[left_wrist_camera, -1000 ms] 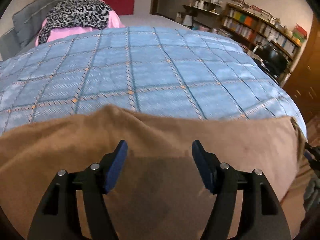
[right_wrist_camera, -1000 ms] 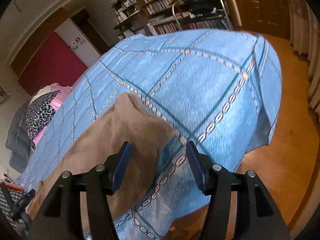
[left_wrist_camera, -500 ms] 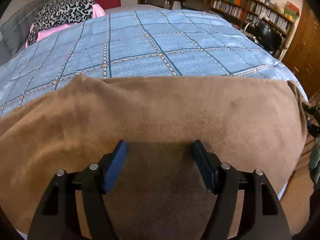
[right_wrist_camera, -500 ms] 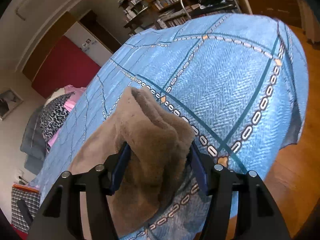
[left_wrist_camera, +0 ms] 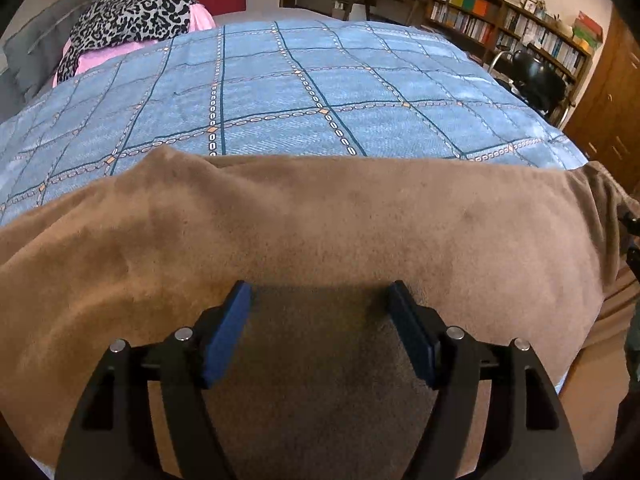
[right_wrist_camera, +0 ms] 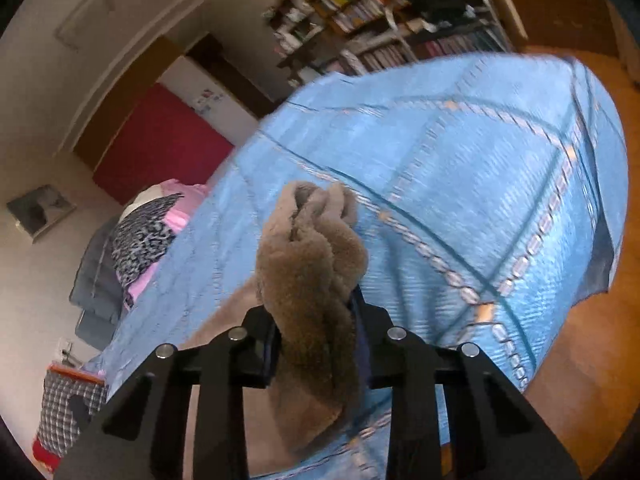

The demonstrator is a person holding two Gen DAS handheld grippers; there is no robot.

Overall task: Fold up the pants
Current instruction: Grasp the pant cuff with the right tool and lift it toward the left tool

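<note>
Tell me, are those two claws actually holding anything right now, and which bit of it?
The right gripper is shut on the brown pants, pinching a bunched end. The left gripper is open above the pants, holding nothing.

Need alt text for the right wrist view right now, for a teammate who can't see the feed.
The right gripper is clamped on a bunched end of the brown fleece pants, lifting it above a blue checked bedspread. The frame is motion-blurred; bookshelves, a red wall panel and a leopard-print pile sit behind the bed.
</note>
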